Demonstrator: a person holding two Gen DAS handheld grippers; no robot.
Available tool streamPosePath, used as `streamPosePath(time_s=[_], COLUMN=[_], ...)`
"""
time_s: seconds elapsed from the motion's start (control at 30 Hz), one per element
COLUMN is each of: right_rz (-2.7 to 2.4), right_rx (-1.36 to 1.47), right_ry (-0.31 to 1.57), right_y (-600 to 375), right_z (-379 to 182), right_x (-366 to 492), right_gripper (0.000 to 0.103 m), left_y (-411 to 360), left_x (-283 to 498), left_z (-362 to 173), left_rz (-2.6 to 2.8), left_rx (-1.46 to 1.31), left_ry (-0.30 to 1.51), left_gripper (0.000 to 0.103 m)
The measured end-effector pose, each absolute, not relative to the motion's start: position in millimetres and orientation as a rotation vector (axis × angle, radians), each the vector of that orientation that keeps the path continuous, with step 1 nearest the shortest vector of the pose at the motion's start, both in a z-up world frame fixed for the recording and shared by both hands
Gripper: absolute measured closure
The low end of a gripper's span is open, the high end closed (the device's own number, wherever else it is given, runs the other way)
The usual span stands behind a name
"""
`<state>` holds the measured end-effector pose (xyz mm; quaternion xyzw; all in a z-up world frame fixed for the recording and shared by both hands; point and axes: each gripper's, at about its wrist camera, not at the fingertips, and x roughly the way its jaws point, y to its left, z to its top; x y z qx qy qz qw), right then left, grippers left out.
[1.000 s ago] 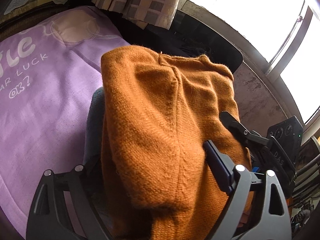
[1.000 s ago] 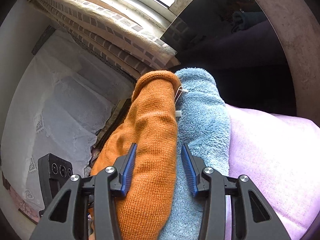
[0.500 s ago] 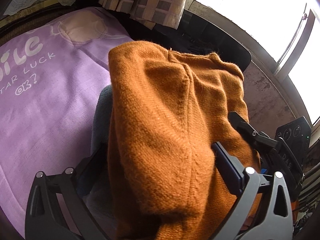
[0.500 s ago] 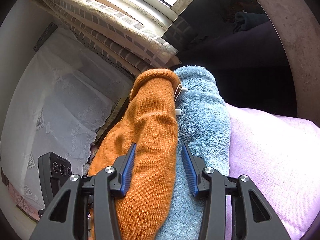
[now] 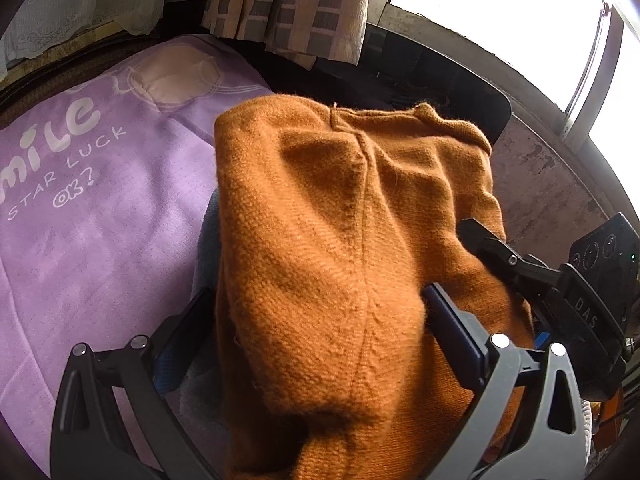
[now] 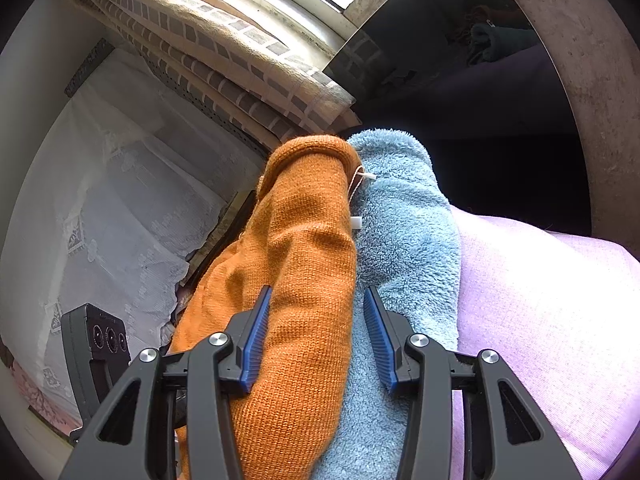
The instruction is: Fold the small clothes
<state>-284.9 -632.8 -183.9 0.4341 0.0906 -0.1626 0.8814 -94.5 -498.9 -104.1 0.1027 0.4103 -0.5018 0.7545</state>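
Between the jaws of the right gripper [image 6: 316,344] sits a stacked fold of the orange knit garment [image 6: 296,288] and the light blue fleece garment [image 6: 404,240]; the jaws are clamped on both layers, pads pressing from either side. The left gripper [image 5: 316,320] has its jaws spread fully apart, straddling the orange knit [image 5: 344,240] with the pads off the cloth, a sliver of blue fleece [image 5: 208,240] showing beneath on its left. Both garments lie at the edge of the bed, on the purple printed bedspread [image 5: 80,184], under the checked curtain [image 5: 288,8] and the window [image 5: 500,12]; a black device [image 5: 604,256] sits off to the right. Judged step: releasing after laying the orange knit over. To do it well, keep the right clamp steady as an anchor, lift the left jaws straight clear so they don't drag the top layer, then press the fold flat with edges aligned. Versus a second earlier: left jaws were narrower and are now at full spread, the view has tipped slightly; right grip and view unchanged.
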Motion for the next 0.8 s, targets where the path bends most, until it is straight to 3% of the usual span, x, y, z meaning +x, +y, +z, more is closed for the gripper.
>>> streamPosePath(time_s=[0.33, 0.47, 0.57, 0.77, 0.8], right_rz=[-0.342, -0.372, -0.446, -0.568, -0.579], right_rx=[0.905, 0.882, 0.838, 0.686, 0.666], right_ry=[0.258, 0.291, 0.311, 0.368, 0.376], right_y=[-637.2, -632.2, -622.4, -590.8, -584.2], right_z=[-172.5, -161.8, -151.0, -127.0, -122.9], right_x=[-278.3, -279.8, -287.6, -305.9, -309.2], right_gripper=[0.055, 0.047, 0.033, 0.031, 0.025], left_y=[-493.8, -484.0, -470.0, -439.7, -435.0], left_x=[-102.2, -108.3, -112.3, -120.9, -123.1], left_z=[-97.9, -92.5, -87.4, -75.6, -73.5], left_rz=[-1.028, -1.014, -0.998, -0.917, -0.908], left_rx=[0.249, 0.253, 0.237, 0.228, 0.227], left_ry=[0.878, 0.877, 0.875, 0.851, 0.844], left_gripper=[0.004, 0.004, 0.004, 0.004, 0.004])
